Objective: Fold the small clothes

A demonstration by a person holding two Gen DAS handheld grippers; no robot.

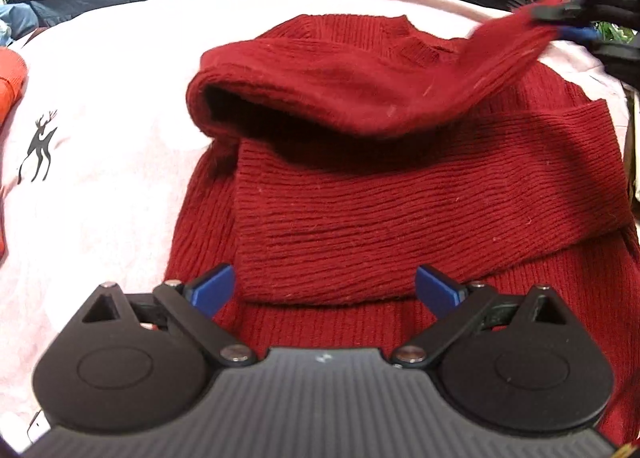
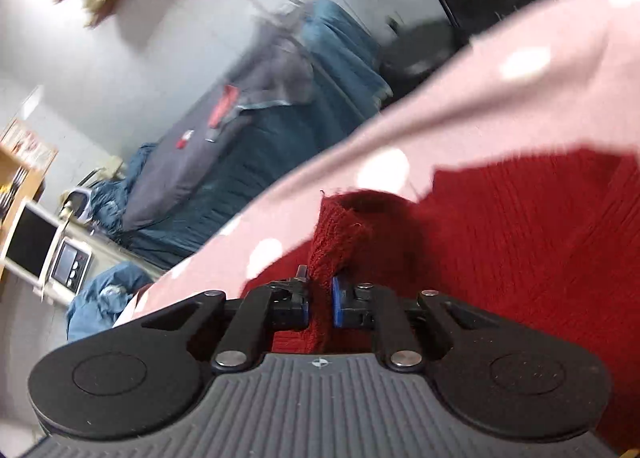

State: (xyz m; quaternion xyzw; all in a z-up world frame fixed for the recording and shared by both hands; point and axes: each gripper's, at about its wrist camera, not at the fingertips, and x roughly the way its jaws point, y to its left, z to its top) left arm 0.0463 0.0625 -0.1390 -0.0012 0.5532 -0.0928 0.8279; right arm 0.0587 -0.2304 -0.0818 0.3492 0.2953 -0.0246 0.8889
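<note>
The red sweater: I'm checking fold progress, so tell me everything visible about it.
The red sweater is a dark red ribbed knit lying on a pink cloth. One sleeve is folded flat across its body. The other sleeve is lifted, its cuff pinched in the right tongs, which are shut on it. The collar faces away in the left wrist view. The left tongs hang open above the hem end.

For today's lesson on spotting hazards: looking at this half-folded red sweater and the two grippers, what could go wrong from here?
1. The right gripper pinches only a thin edge of the sleeve; the knit may slip out mid-fold.
2. The left gripper is open above the sweater and pins nothing, so pulling the sleeve could drag the folded layers askew.
3. The sweater lies near the edge of the pink cloth; it might slide off.
</note>
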